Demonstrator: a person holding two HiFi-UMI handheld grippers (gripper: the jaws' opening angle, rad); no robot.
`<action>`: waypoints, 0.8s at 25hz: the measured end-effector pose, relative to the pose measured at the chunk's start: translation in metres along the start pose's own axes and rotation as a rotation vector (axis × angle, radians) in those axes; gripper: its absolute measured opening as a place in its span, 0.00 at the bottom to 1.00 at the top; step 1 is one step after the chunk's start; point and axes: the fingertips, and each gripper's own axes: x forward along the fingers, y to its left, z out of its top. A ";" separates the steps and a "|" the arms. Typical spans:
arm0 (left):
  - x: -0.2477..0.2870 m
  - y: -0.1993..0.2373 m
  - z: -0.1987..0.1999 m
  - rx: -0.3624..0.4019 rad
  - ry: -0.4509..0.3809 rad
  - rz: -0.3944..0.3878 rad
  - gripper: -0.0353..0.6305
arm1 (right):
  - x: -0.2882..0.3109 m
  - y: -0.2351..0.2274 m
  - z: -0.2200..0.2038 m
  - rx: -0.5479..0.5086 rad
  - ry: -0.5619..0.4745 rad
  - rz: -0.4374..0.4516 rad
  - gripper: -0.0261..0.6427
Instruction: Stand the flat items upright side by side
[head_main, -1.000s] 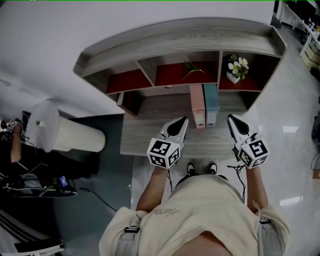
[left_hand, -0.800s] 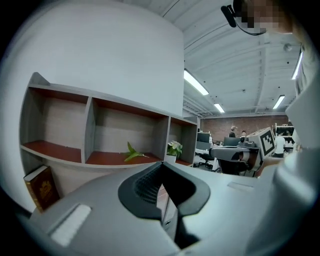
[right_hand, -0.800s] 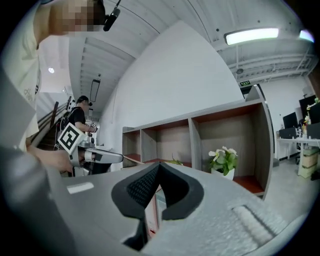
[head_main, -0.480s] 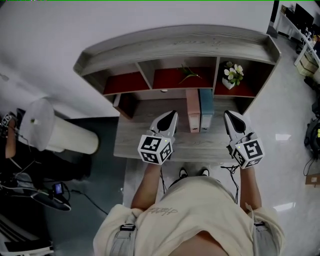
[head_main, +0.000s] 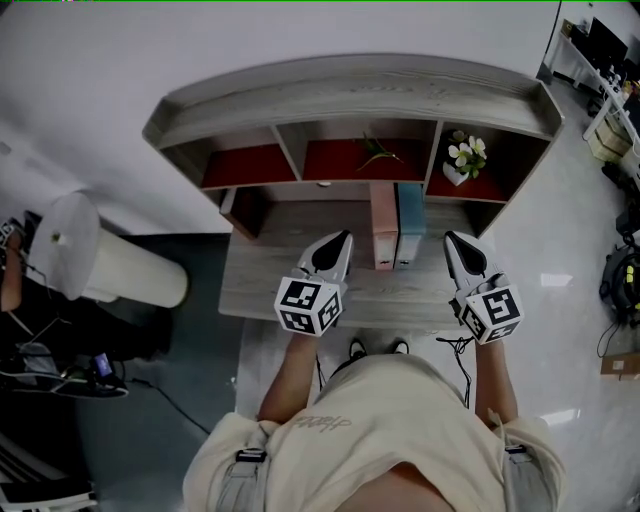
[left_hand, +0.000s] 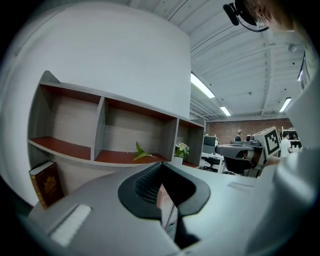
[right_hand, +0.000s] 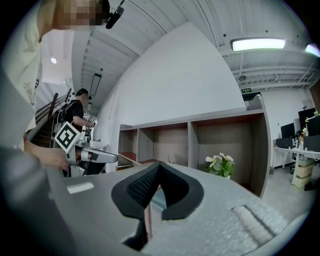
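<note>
Two flat binders stand upright side by side on the desk (head_main: 300, 225), pink (head_main: 383, 222) on the left and teal (head_main: 409, 220) on the right, with their backs under the shelf unit. My left gripper (head_main: 340, 241) hovers just left of the pink binder, shut and empty. Right of the teal binder my right gripper (head_main: 452, 241) is also shut and empty. In the left gripper view a strip of the pink binder (left_hand: 162, 196) shows past the shut left gripper (left_hand: 161, 167). The right gripper view shows the teal binder (right_hand: 158, 201) beyond the shut right gripper (right_hand: 159, 167).
A brown book (head_main: 246, 208) leans at the desk's back left. The shelf unit (head_main: 350, 90) holds a white flower pot (head_main: 465, 157) in its right bay and a green sprig (head_main: 376, 150) in the middle one. A white cylinder (head_main: 100, 262) lies left of the desk.
Both grippers have risen a little over the desk's front and stay shut. The binders have not moved. The head view has shifted slightly.
</note>
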 end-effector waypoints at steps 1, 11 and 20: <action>0.000 0.000 -0.001 -0.003 0.001 0.001 0.08 | 0.001 0.000 -0.001 0.001 0.003 0.001 0.04; -0.002 0.001 -0.011 -0.029 0.016 0.005 0.08 | 0.006 -0.004 -0.011 0.051 0.022 -0.011 0.04; 0.004 -0.002 -0.014 -0.028 0.035 -0.034 0.08 | 0.010 -0.002 -0.020 0.074 0.016 -0.025 0.04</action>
